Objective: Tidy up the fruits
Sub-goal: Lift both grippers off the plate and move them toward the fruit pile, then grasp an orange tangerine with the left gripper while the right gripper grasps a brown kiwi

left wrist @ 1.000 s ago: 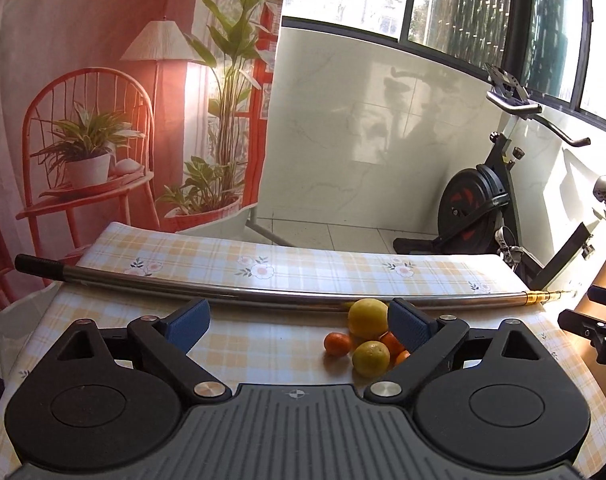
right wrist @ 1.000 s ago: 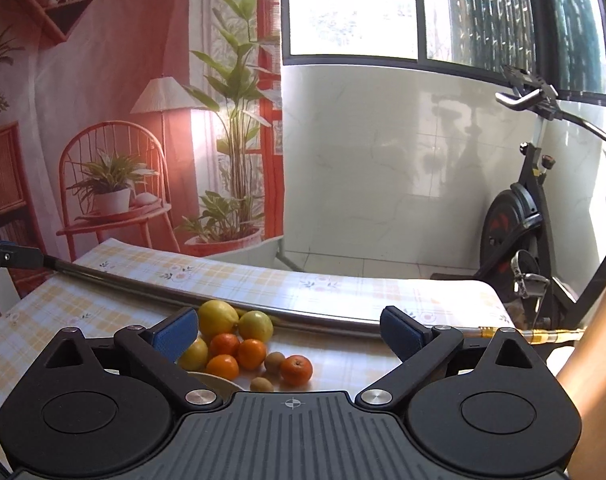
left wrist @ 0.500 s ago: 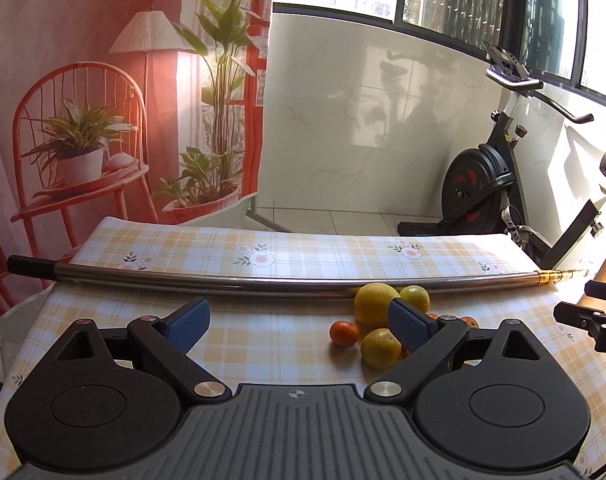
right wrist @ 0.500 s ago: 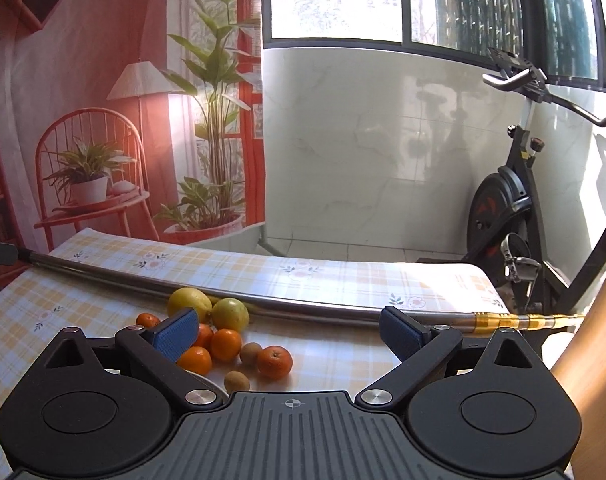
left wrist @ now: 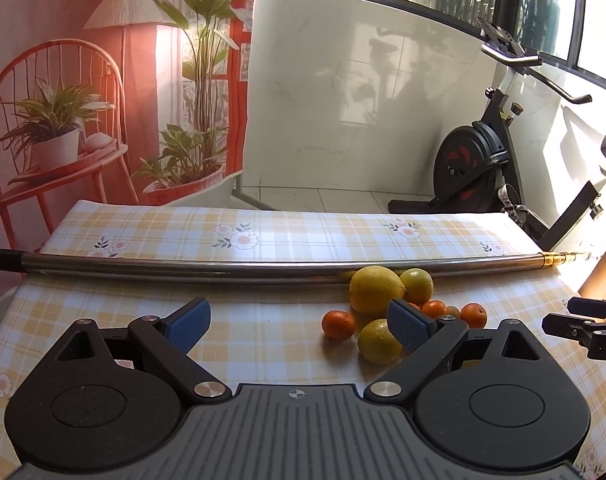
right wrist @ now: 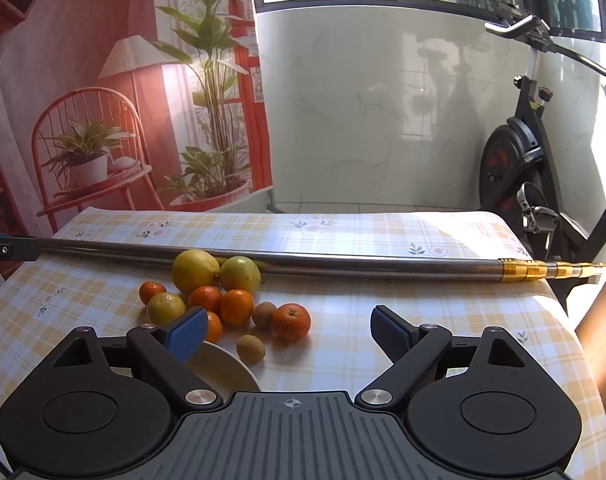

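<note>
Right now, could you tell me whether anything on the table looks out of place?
Yes: a long metal pole lies across the tablecloth right behind the fruit pile, touching the big lemon. The white plate is empty.

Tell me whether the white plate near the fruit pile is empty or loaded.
Cannot tell fully. The visible part of the white plate is bare; the right claw hides the rest.

No readable text, label, brand or number was found in either view. Only a small crosshair mark was seen moulded on the grey ribbed gripper body (left wrist: 295, 393), and likewise in the right wrist view (right wrist: 291, 403); no lettering accompanied it.
</note>
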A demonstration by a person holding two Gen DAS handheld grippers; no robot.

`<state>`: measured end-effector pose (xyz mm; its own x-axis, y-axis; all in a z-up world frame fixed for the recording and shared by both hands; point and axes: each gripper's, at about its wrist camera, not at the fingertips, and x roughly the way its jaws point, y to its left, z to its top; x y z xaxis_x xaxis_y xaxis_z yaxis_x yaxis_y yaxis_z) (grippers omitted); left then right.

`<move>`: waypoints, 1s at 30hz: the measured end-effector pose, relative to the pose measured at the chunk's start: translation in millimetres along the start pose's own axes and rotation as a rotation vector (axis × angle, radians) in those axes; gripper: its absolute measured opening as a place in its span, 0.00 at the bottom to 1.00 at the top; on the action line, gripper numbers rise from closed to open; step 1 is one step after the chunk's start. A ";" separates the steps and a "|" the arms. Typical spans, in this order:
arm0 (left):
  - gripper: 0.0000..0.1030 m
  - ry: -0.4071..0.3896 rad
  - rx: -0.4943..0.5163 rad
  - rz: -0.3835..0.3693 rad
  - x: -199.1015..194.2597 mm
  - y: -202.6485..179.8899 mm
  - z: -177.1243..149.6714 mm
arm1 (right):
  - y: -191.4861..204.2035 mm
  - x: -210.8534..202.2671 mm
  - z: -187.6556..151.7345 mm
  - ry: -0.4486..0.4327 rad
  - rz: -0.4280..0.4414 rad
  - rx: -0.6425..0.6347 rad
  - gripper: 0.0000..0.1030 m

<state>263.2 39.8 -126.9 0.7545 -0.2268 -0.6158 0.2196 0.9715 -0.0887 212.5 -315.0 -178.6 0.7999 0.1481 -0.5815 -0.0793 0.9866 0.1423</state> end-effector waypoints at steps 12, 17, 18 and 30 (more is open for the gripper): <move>0.78 0.104 0.024 -0.014 68.6 7.3 1.8 | -10.9 45.4 6.4 0.120 -0.007 0.111 0.60; 0.58 0.169 0.032 -0.029 95.5 6.7 -1.8 | -7.5 59.6 8.8 0.152 -0.003 0.110 0.56; 0.55 0.179 0.041 -0.036 99.7 5.3 -2.5 | -7.4 61.6 9.4 0.156 -0.002 0.108 0.55; 0.53 0.237 -0.030 -0.182 130.8 1.1 -6.5 | -5.8 81.9 7.8 0.197 0.015 0.100 0.55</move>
<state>358.1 11.7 -212.7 0.5379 -0.3790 -0.7531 0.3175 0.9186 -0.2355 283.1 -309.0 -220.8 0.6664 0.1832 -0.7227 -0.0235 0.9740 0.2252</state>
